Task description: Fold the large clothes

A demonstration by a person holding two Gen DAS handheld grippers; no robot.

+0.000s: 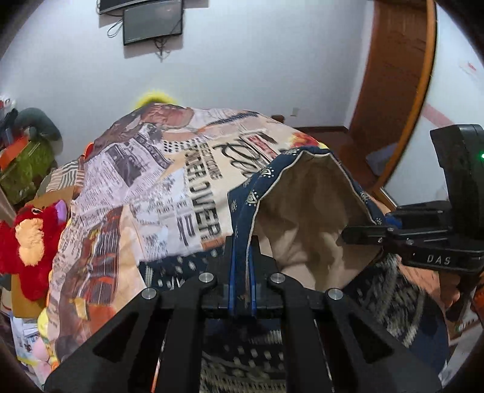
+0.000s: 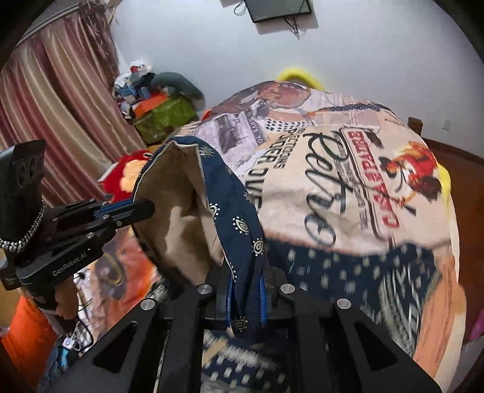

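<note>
Pinching navy garment (image 1: 302, 217) hem: left gripper (image 1: 242, 272), right gripper (image 2: 245, 290) | lower folds blurred

Two grippers are in sight: the left gripper (image 1: 242, 272) at six o'clock in its own camera, the right gripper (image 2: 245, 290) at six o'clock in its own. Each is clamped on one garment (image 1: 302, 196), a single navy patterned piece with a tan lining. One printed bedspread (image 1: 157, 187) fills the middle. One screen (image 1: 152, 24) hangs on the wall at twelve o'clock. One red plush toy (image 1: 33, 241) sits at nine o'clock in the left view. One green bin (image 2: 165, 119) stands at ten o'clock in the right view, beside one striped curtain (image 2: 54, 121). One wooden door (image 1: 393, 84) stands at two o'clock.
</note>
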